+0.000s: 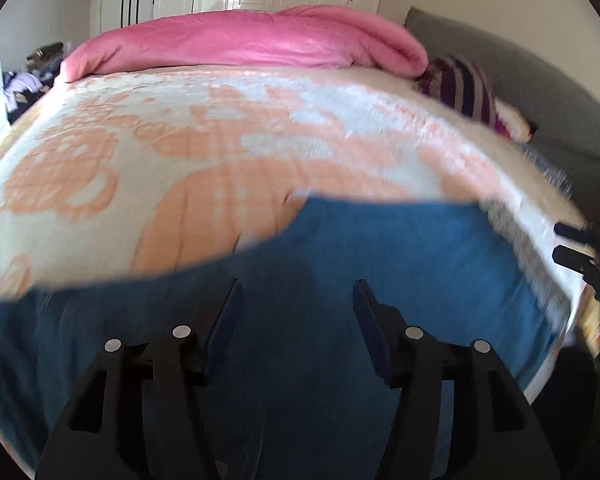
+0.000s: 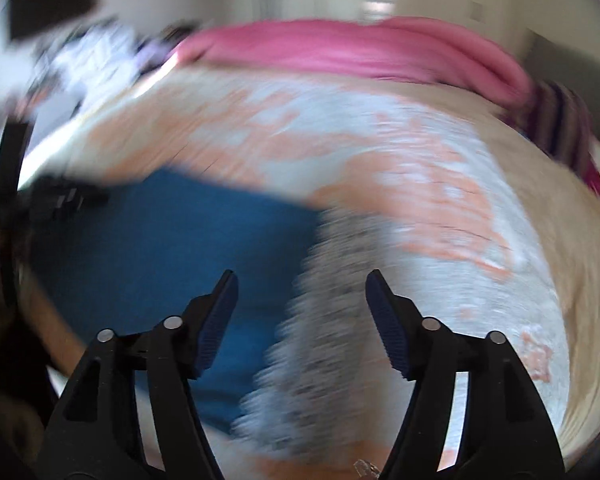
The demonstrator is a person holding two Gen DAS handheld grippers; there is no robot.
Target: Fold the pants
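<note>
Pants [image 1: 380,264], blue, lie spread flat on the bed [image 1: 180,152], directly beneath and ahead of the left hand-held gripper [image 1: 298,296]. Their far edge runs across the view just beyond its fingertips. A grey speckled band [image 1: 512,232] borders the blue cloth on its right side.

Left hand-held gripper: jaws stand moderately wide, nothing between them, pads clear of the fabric.

Right hand-held gripper [image 2: 302,286]: jaws likewise apart at a moderate width, nothing clamped. The grey speckled band lies under the gap between its fingers, and the blue cloth spreads out to its left. This view is heavily motion-blurred; fine detail of the cloth cannot be read.

Each hand-held gripper appears at the edge of the other's view: the right one at the far right of the left wrist view, the left one at the far left of the right wrist view.

Beyond both: orange-and-white patterned bedspread, then a rolled pink duvet [image 1: 252,40] along the far side. A striped pillow [image 1: 464,88] sits ahead and to the right.
</note>
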